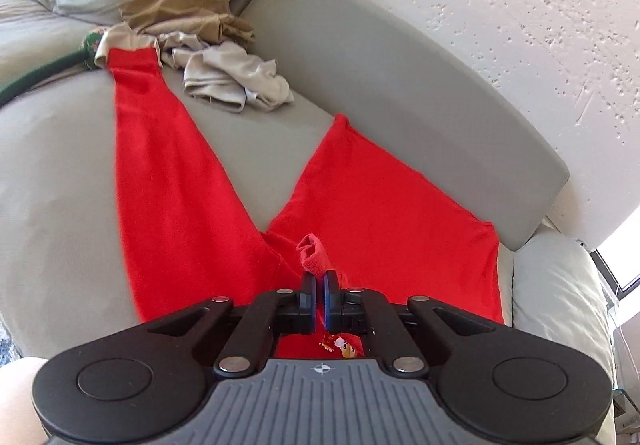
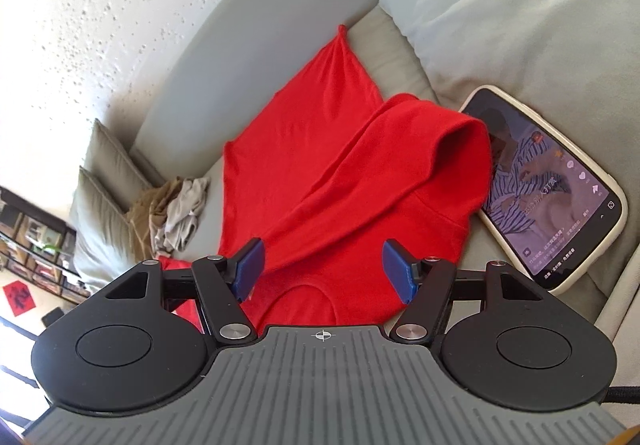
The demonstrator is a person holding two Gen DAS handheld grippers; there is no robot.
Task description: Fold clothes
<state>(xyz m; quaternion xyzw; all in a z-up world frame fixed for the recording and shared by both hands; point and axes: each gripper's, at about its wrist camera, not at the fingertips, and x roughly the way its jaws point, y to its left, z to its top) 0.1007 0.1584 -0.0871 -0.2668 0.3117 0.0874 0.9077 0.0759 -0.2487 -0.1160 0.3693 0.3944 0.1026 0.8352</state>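
My left gripper (image 1: 319, 287) is clenched on a pinch of the red garment (image 1: 376, 197), a small tuft of cloth poking up above the pads at lower centre of the left wrist view. The garment lies spread across the grey sofa (image 1: 360, 57). My right gripper (image 2: 324, 271) hangs released over the garment's neckline, pads apart. A lit phone (image 2: 552, 189) rests at right, just beside the cloth. Crumpled beige clothes (image 2: 176, 217) sit at left.

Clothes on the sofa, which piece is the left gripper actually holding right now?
The red garment: the left gripper is shut on a pinch of its fabric. The beige clothes and tan clothes lie crumpled farther back, untouched.
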